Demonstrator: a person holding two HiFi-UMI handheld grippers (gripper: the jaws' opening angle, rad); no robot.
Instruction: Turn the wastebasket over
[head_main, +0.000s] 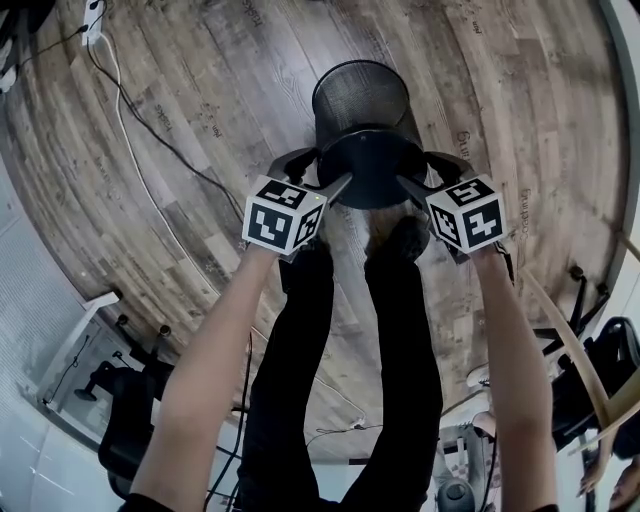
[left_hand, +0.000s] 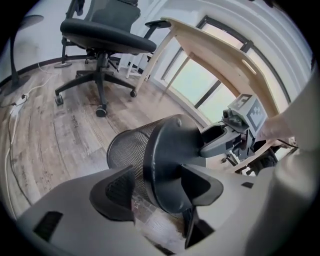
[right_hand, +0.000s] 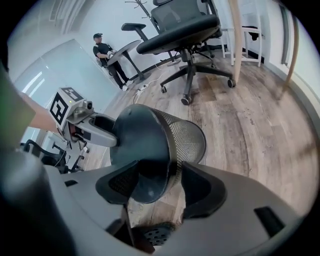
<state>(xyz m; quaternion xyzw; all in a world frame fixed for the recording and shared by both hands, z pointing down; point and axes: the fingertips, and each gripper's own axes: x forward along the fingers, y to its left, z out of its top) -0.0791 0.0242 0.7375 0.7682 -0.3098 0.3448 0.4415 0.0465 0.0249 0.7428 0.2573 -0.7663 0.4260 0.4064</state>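
Observation:
A black wire-mesh wastebasket (head_main: 360, 100) hangs tilted above the wooden floor, its solid round base (head_main: 375, 170) turned toward me and its mouth pointing away. My left gripper (head_main: 318, 172) is shut on the left edge of the base; in the left gripper view one jaw lies on the mesh wall and the other on the base face of the wastebasket (left_hand: 165, 160). My right gripper (head_main: 425, 172) clamps the right edge of the base the same way, with the wastebasket (right_hand: 150, 145) rim between its jaws. Each gripper shows in the other's view: right gripper (left_hand: 220, 142), left gripper (right_hand: 97, 130).
My legs and shoes (head_main: 400, 240) stand just below the basket. A white cable (head_main: 130, 130) runs across the floor at the left. A black office chair (left_hand: 102, 35) and a light wooden desk (left_hand: 215, 50) stand nearby. A person (right_hand: 107, 52) stands farther off by another desk.

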